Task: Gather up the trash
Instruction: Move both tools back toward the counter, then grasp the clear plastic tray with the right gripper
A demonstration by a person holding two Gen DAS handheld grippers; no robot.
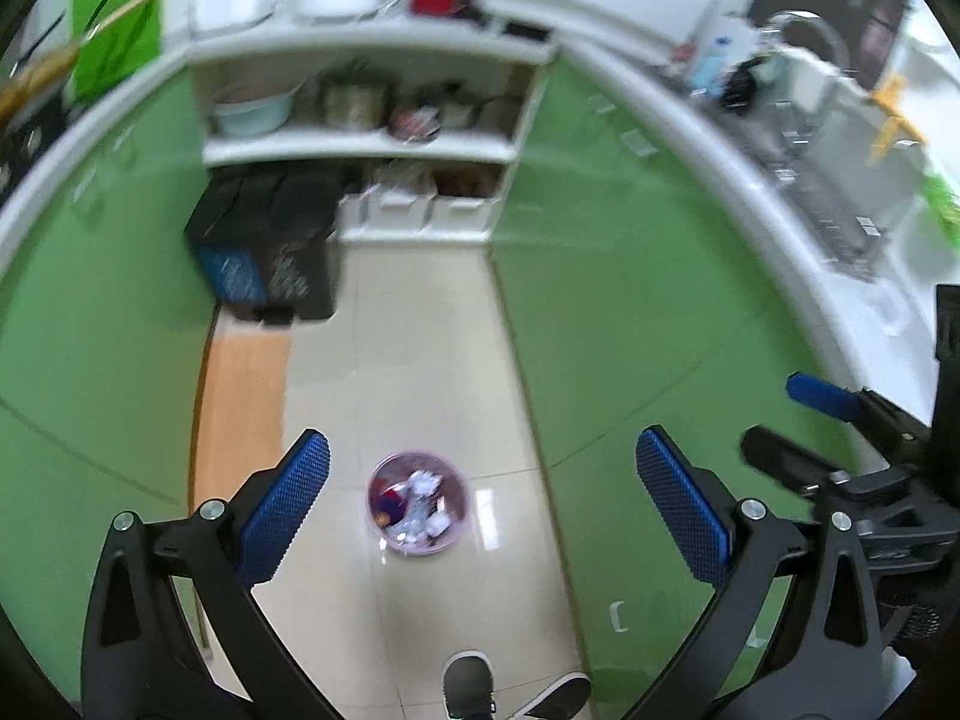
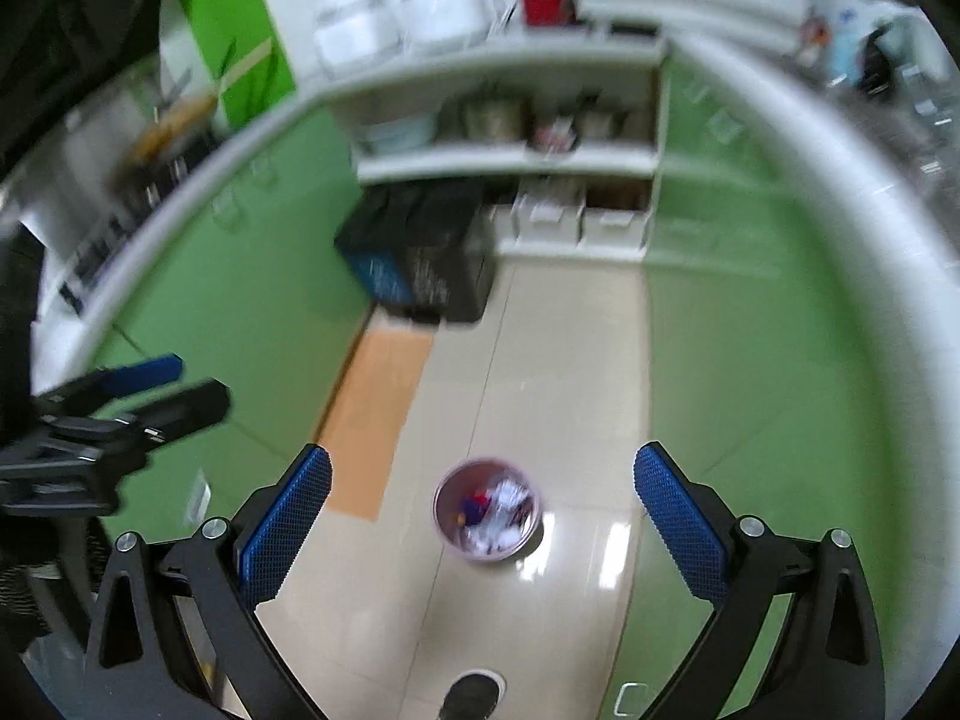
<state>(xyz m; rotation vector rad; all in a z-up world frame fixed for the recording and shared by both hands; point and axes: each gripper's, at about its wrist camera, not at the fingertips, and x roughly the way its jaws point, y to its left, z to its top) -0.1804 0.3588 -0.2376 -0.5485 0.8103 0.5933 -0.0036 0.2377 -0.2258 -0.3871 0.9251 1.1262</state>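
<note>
A small pink waste bin (image 1: 418,502) stands on the tiled floor, holding crumpled white paper and coloured scraps. It also shows in the right wrist view (image 2: 488,517). My left gripper (image 1: 483,453) is open and empty, held high above the bin. My right gripper (image 2: 482,468) is open and empty, also high above it. The right gripper shows at the right edge of the left wrist view (image 1: 804,420). The left gripper shows at the left edge of the right wrist view (image 2: 162,384).
Green cabinets (image 1: 630,300) line both sides of a narrow kitchen floor. A black box (image 1: 264,252) stands by white shelves (image 1: 360,147) at the far end. An orange mat (image 1: 240,414) lies on the left. The person's shoes (image 1: 468,684) show below.
</note>
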